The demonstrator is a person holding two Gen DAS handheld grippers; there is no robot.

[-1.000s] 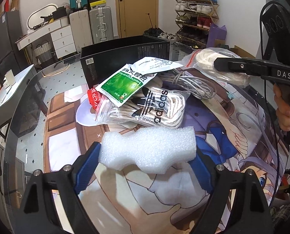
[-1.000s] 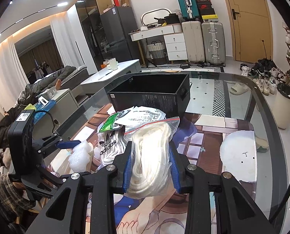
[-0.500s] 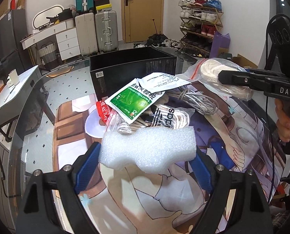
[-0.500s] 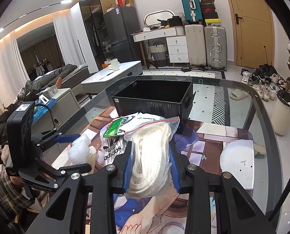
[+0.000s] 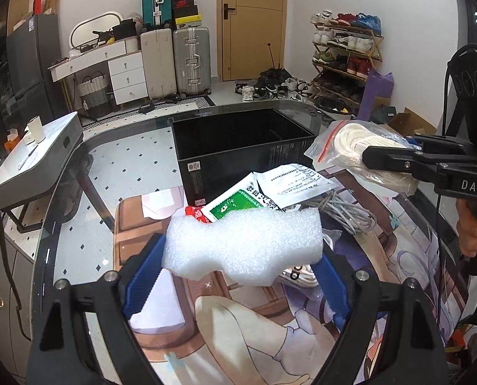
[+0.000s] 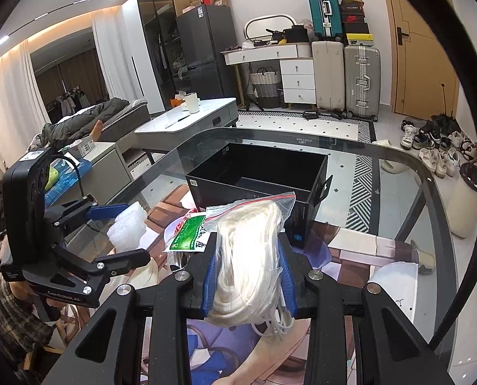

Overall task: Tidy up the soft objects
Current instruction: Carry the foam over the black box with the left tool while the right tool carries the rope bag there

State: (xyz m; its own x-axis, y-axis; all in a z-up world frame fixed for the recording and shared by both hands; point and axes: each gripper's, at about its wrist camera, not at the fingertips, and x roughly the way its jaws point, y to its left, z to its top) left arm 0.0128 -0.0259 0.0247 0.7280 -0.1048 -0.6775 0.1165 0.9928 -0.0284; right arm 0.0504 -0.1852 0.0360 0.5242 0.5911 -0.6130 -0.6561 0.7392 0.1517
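My left gripper (image 5: pixel 238 256) is shut on a white foam block (image 5: pixel 243 243), held wide between its blue pads above the table. My right gripper (image 6: pixel 248 256) is shut on a clear zip bag of white cord (image 6: pixel 248 256), also lifted. From the left wrist view the bag of cord (image 5: pixel 360 150) hangs at the right; from the right wrist view the foam block (image 6: pixel 128 227) shows at the left. An open black box (image 5: pixel 241 147) (image 6: pixel 257 176) stands beyond both, its inside looking bare. A green sachet (image 5: pixel 235 205), a white sachet (image 5: pixel 293 183) and a grey cable coil (image 5: pixel 344 211) lie in a pile before the box.
The glass table (image 6: pixel 398 192) carries a printed cartoon mat (image 5: pixel 238 327). A bagged Adidas item (image 5: pixel 297 272) lies partly hidden under the foam. A person's hand (image 5: pixel 469 227) holds the right gripper. A low white side table (image 5: pixel 36 157) stands at the left, off the glass table.
Both grippers have risen and moved toward the black box with their loads. The box looks larger and nearer in both views. Neither grip has changed.
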